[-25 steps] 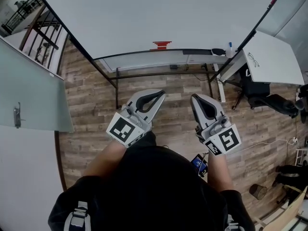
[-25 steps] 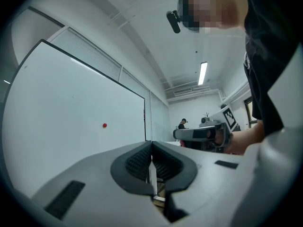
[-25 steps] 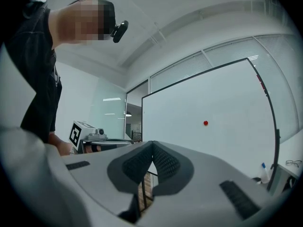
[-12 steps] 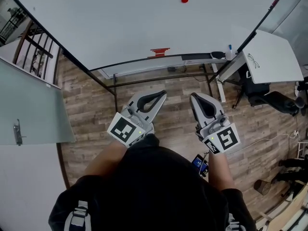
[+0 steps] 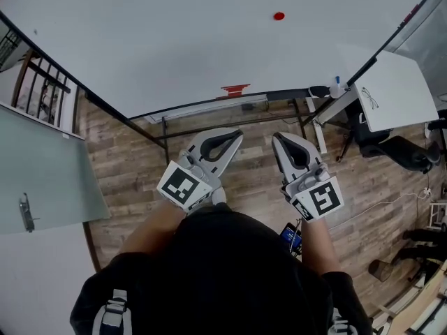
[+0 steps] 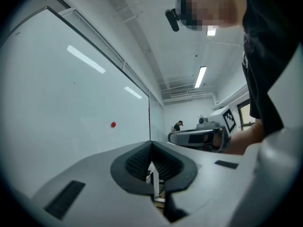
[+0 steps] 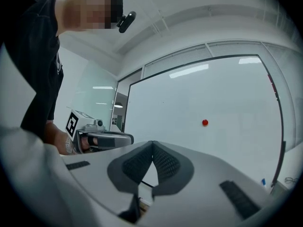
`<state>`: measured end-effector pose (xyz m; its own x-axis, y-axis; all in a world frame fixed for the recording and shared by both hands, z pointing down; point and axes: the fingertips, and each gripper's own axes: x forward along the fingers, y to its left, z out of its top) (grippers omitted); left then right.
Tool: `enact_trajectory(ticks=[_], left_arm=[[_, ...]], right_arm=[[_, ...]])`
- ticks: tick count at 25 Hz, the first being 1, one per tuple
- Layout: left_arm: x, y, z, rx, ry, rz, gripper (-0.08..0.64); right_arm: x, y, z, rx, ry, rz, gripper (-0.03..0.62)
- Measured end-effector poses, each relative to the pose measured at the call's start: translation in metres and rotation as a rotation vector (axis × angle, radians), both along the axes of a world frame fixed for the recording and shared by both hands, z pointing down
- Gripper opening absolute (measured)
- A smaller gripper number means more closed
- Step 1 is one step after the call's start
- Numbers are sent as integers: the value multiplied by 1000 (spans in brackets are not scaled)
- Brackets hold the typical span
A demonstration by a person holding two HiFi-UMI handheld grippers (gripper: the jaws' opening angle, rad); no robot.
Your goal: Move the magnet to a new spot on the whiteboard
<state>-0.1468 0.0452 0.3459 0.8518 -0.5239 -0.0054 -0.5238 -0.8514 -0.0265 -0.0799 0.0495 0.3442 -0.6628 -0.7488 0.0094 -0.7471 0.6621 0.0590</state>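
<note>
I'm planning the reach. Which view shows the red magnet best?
Head view: the red magnet shows largest, with the whiteboard wide around it. Both gripper views show it only as a small dot, obliquely in the left one.

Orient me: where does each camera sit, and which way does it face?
Head view: on the person's head, looking down at whiteboard, magnet, floor; shows torso, forearms, left gripper, right gripper.
Left gripper view: rides the left gripper, facing the whiteboard; shows its shut jaws, right gripper beside.
Right gripper view: rides the right gripper, facing the whiteboard; shut jaws, left gripper beside.
Shared: all three see the magnet.
</note>
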Motion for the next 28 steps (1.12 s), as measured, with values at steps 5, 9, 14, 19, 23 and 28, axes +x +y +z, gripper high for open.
enact_trajectory(ticks=[5,9,14,19,23,28], left_arm=[[-9,-33,-4,0,14,27,5],[-14,-58,-2,0,16,50,5],[-22,-81,8,-23,13,73,5],[-29,-101,11,-31,27,86,5],[-28,-117,16,-41,35,86,5],[-14,-139,19,-44,33,83,5]], right_arm=[[-9,-34,-1,-6,5,28,-2],[-17,-58,-1,-11,5,48,-2],[-27,-79,6,-25,4,71,-2],[-35,-93,12,-41,13,86,-2],[-33,-107,15,-47,23,95,-2],[-20,-132,16,-44,18,94,-2]])
